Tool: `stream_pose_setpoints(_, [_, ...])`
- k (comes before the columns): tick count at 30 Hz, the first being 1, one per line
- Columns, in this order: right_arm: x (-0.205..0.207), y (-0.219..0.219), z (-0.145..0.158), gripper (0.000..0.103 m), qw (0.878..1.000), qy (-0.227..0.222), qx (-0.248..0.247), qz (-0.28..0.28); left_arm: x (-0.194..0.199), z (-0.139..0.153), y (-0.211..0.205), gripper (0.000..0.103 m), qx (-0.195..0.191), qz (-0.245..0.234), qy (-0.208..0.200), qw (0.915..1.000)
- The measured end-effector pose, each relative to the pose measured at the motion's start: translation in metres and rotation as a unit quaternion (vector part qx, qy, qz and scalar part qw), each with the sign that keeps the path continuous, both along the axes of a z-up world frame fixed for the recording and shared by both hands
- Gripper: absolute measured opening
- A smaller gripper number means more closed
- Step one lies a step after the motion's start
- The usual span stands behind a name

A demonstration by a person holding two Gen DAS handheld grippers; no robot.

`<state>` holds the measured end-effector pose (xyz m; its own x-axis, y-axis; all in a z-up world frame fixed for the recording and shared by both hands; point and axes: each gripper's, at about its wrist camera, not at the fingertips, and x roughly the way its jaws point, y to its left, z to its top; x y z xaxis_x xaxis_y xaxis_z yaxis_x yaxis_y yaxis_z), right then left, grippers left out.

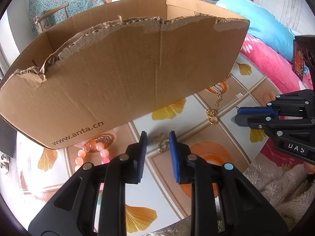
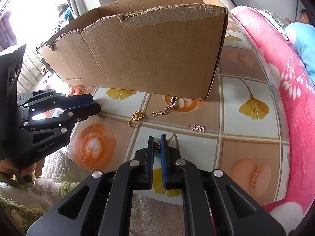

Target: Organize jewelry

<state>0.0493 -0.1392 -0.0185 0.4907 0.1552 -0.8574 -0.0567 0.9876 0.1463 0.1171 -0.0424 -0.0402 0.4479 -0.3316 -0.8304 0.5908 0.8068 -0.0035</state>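
Note:
A torn cardboard box (image 1: 122, 74) stands on the patterned table; it also shows in the right wrist view (image 2: 149, 59). My left gripper (image 1: 157, 137) is open, just short of a gold butterfly-shaped piece (image 1: 161, 142) on the table. A pink bead bracelet (image 1: 92, 151) lies to its left by the box. A gold ring with charm (image 1: 212, 117), a gold chain (image 1: 217, 94) and a small silver clip (image 1: 238, 95) lie further right. My right gripper (image 2: 157, 139) is shut on a small brown filigree piece (image 2: 157, 146). The ring (image 2: 135, 118), chain (image 2: 165, 108) and clip (image 2: 196, 127) lie ahead of it.
A pink blanket (image 2: 285, 98) and a blue pillow (image 1: 261, 23) border the table on the right. A fluffy rug (image 2: 49, 186) lies below the table edge. Two people sit behind the box. The right gripper shows at the right in the left wrist view (image 1: 275, 118).

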Motion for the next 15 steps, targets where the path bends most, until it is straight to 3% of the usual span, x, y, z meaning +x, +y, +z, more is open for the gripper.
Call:
stream_pose_setpoints(10, [0.001,-0.001,-0.001,0.007,1.0,-0.001,0.0,-0.001,-0.002,-0.001,-0.013,0.021,0.007,-0.015,-0.006,0.9999])
stream_pose_setpoints(15, [0.0,-0.001,-0.001,0.007,1.0,-0.002,0.001,-0.002,-0.004,-0.002,-0.02,0.015,0.007,-0.02,-0.012,0.9997])
